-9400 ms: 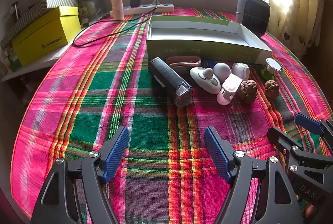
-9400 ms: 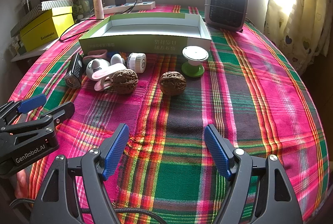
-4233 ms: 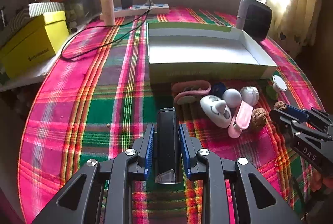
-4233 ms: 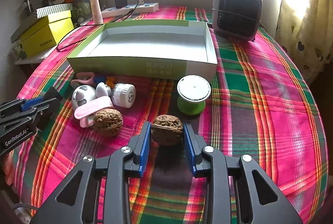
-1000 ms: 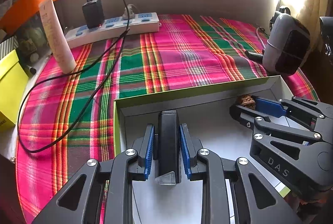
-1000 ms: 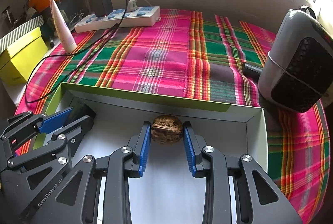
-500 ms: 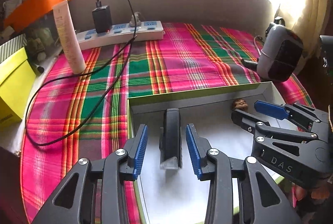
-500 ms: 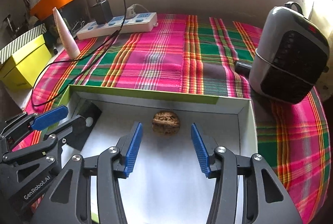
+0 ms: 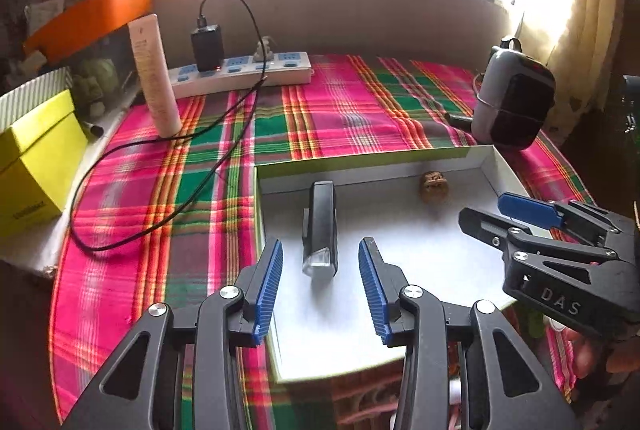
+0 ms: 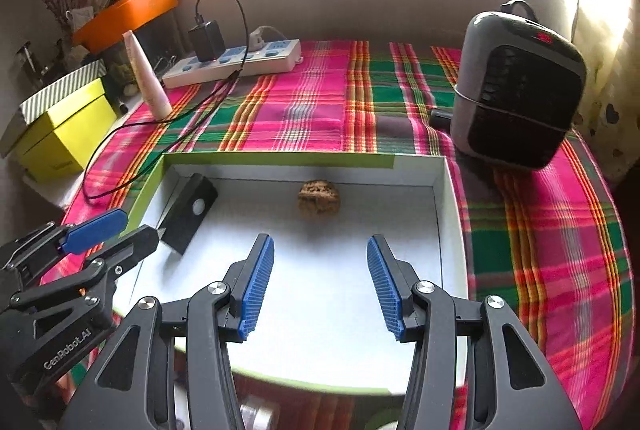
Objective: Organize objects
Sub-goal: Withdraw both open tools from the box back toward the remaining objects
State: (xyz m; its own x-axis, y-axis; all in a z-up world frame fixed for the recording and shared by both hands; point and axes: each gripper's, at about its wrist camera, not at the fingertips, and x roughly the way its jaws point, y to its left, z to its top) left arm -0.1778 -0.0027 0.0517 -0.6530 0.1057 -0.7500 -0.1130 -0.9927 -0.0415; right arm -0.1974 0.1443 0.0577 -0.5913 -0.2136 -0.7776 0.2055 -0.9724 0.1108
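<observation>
The left tool [image 9: 319, 280] is released. Its jaws are opening, with only the near, clear end of the long black bar-shaped device [image 9: 320, 230] between the blue ribbed pads [image 9: 269, 284], which stand clear of its sides. The device lies flat on the white floor of the shallow green-walled cardboard box [image 9: 262, 226], just ahead of this tool and close to the box's left wall, lengthwise along the tool's pointing line, probably because it was set down in the same orientation it was carried in.

The right tool [image 10: 320, 282] is likewise released, with nothing between its spread jaws. The brown wrinkled walnut [image 10: 319, 198] sits ahead of it, near the box's far wall [image 10: 280, 160], well apart from the pads. Judging by this, both items are already delivered, and placing them towards the far side leaves the nearer floor free for more.

The box rests on the desk, covered with a pink-and-green plaid cloth [image 9: 352, 110]. Beyond it stand a grey portable heater [image 10: 516, 90] and a white power strip [image 9: 240, 72], both outside the work.
</observation>
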